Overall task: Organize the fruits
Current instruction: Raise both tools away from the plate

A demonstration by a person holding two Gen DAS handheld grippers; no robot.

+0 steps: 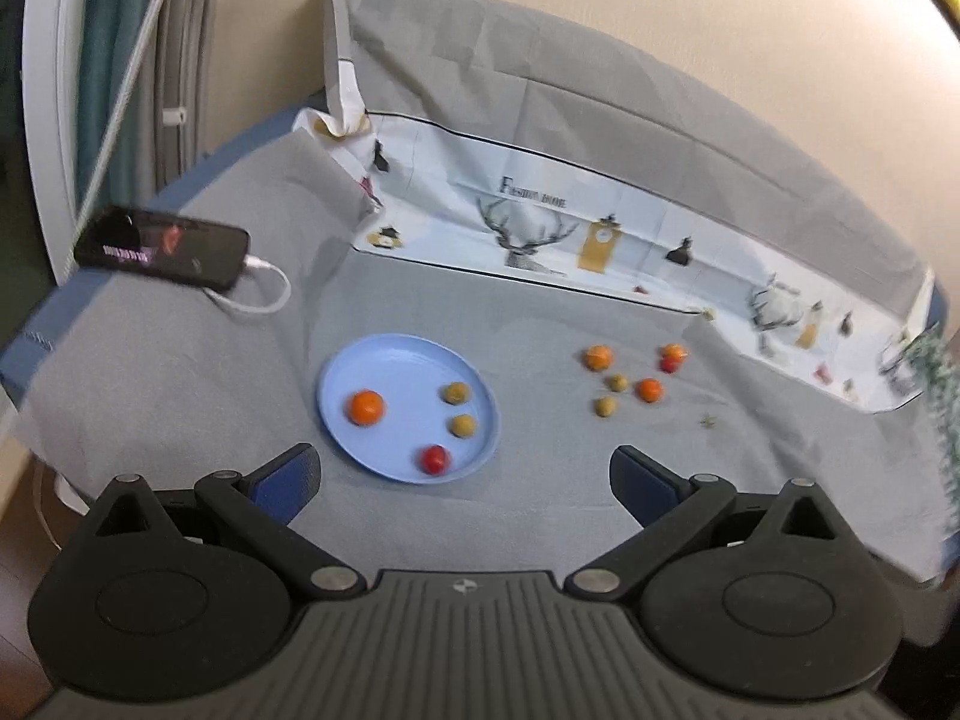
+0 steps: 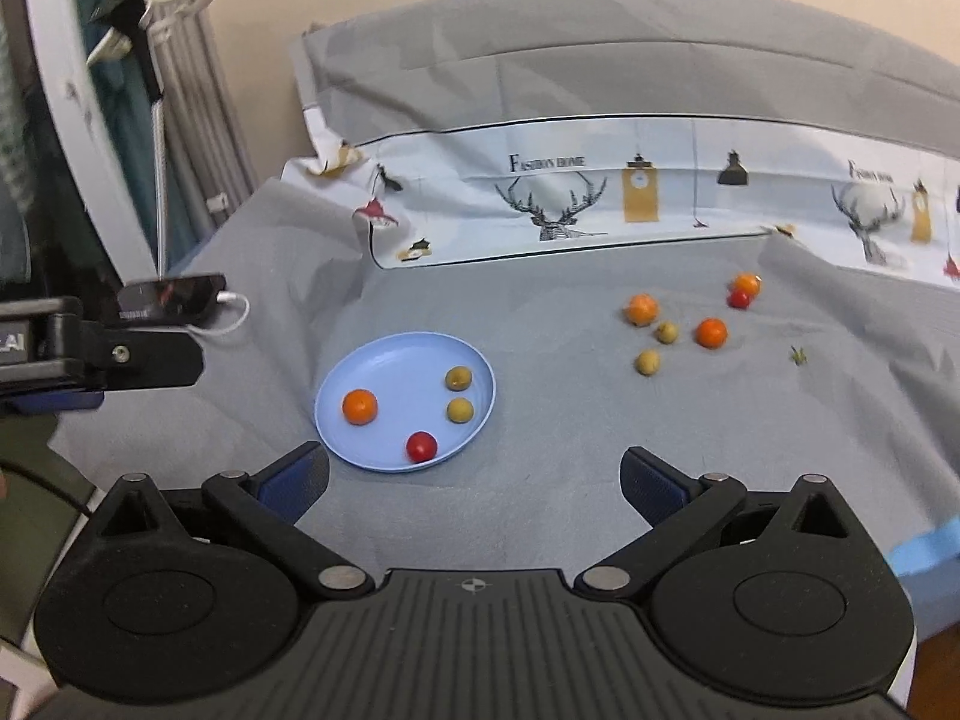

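Left claw [image 1: 462, 474] spread wide, nothing held. Right claw [image 2: 474, 474] spread wide too, empty. Both hang above the grey cloth [image 1: 180, 372], clear of it. Blue plate [image 2: 336, 390] lies just ahead, left of centre, with an orange [image 2: 360, 407], two green fruits and a red one [image 2: 421, 446]. Six loose fruits [image 2: 711, 333] farther off to the right, well apart from plate.
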